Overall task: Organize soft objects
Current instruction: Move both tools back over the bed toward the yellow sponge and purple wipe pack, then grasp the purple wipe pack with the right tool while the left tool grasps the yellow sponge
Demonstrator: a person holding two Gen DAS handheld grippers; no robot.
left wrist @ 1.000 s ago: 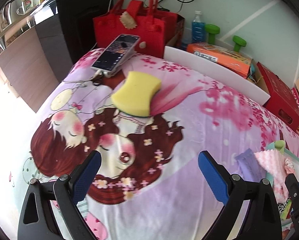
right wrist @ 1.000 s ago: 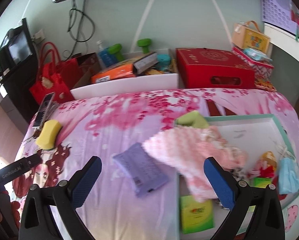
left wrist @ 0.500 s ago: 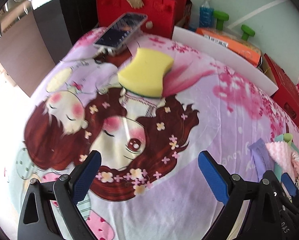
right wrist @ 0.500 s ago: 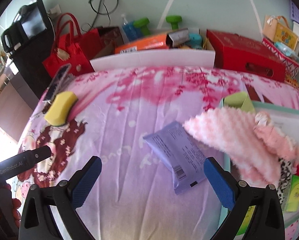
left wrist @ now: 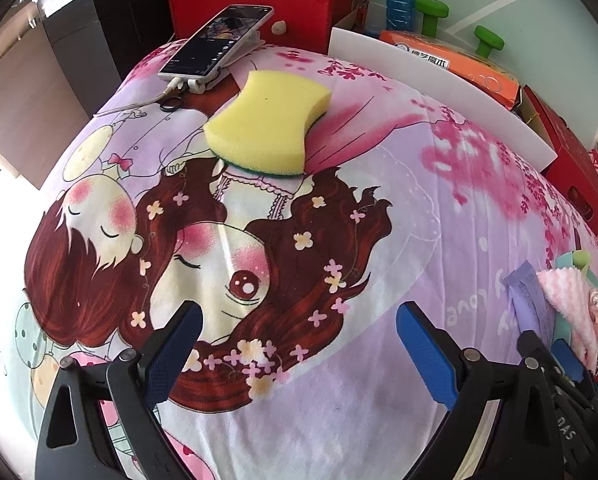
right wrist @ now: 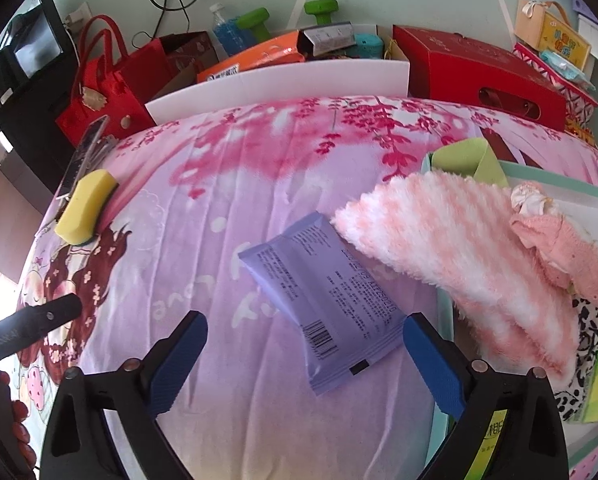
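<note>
Two grippers are recorded, both with jaws spread wide and nothing held or touched.

Item 1: yellow waisted foam sponge with a dark green scouring base [left wrist: 269, 120]. It lies flat on the printed pink-and-lilac bedspread [left wrist: 399, 208], straight ahead of the left gripper [left wrist: 297, 344] and well apart from it, just beside a propped smartphone [left wrist: 215, 42]. Its long axis runs roughly away from the gripper, tilted a little to the right, so the narrow waist is presented across the open jaws. The left gripper is judged the nearer tool for this item.

Item 2: flat lilac plastic packet with printed text and a barcode [right wrist: 321, 292]. It lies near the right gripper [right wrist: 305, 354], its near end between the blue pads [right wrist: 179, 360], long axis diagonal from upper left to lower right. The right gripper is judged the nearer tool.

Item 3: fluffy pink-and-white striped cloth [right wrist: 451, 248], draped over the rim of the shallow mint-edged tray [right wrist: 559, 184], its corner touching or just over the packet's far edge.

Items 1 and 2 are not yet in the tray.
</note>
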